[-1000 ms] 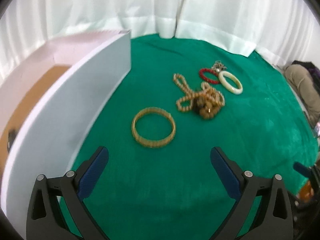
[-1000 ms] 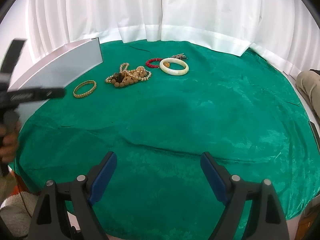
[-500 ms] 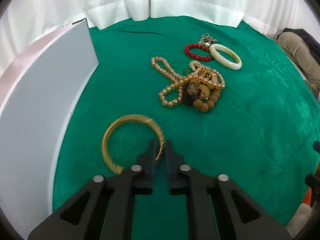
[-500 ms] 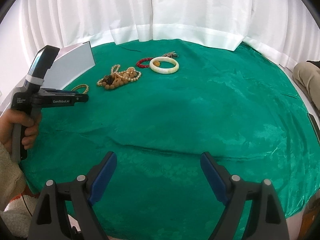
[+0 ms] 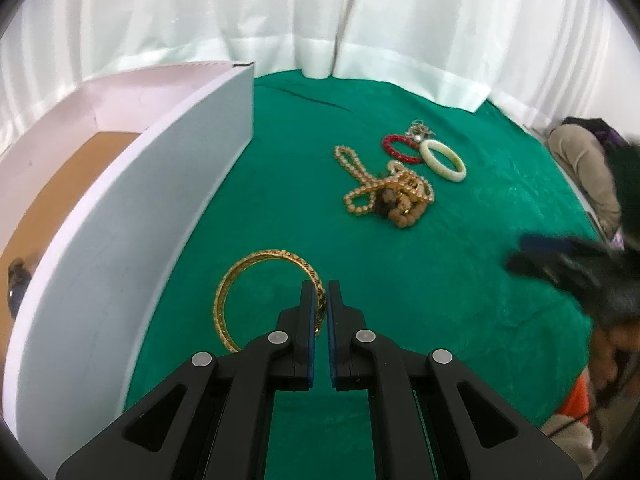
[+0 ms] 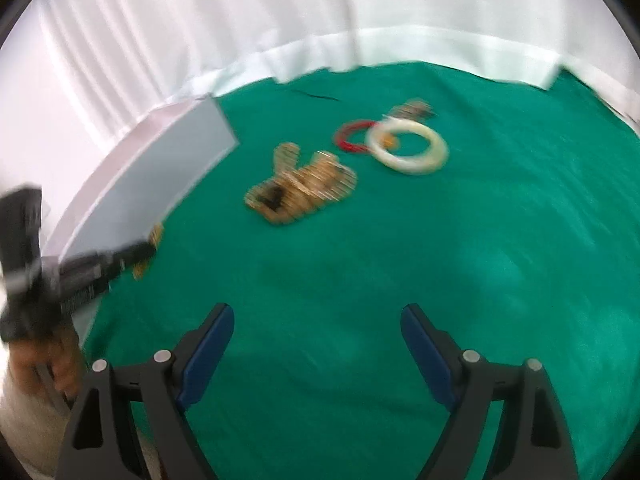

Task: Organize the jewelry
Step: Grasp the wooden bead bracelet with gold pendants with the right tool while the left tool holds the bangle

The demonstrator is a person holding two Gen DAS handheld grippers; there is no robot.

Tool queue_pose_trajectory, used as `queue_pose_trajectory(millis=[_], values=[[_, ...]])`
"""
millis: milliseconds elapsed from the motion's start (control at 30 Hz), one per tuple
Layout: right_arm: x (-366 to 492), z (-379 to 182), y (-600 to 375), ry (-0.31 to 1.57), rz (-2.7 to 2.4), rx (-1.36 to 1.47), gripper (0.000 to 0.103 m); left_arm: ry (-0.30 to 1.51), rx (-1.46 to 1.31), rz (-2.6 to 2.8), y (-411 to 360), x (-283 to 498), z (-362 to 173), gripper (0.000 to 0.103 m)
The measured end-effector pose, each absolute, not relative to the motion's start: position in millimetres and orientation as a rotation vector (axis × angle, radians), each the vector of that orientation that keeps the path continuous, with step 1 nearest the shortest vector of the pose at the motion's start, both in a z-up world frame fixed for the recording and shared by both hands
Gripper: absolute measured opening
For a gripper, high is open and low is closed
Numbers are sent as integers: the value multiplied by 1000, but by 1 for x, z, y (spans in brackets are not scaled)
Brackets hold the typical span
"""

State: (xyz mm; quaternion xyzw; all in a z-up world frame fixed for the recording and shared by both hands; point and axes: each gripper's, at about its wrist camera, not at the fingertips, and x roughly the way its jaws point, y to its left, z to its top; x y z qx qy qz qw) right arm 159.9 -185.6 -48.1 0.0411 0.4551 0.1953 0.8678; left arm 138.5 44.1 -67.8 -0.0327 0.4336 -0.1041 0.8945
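Jaws of your left gripper (image 5: 319,286) are clamped on the right side of the gold bangle (image 5: 256,280), which sits just beside the white box (image 5: 168,184) at the left of the green cloth (image 5: 460,280). Your right gripper (image 6: 318,320) has nothing between its blue pads (image 6: 208,352); its jaws stand wide and are closing. Farther off lies the tangled bead heap (image 5: 390,194), and beyond it the red bracelet (image 5: 396,148) touches the cream bangle (image 5: 443,159).
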Motion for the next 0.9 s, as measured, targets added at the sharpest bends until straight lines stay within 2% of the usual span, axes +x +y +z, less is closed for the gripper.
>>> queue_pose_trajectory(millis=[67,233,333,400,900], values=[[183,-48,-157,942,459,72,55,898,-85,-211,51,131,-67,3],[225,-65,-110,944,429,41,52,892,-111,-203,62,121,-66,3],[242,-81,-92,967,355,-14,42,897,-124,-200,66,122,-69,3],[247,-86,-90,958,296,-46,14,902,-134,-201,68,123,-71,3],[191,-43,-202,1009,477,426,15,886,-138,-230,68,112,-65,3]])
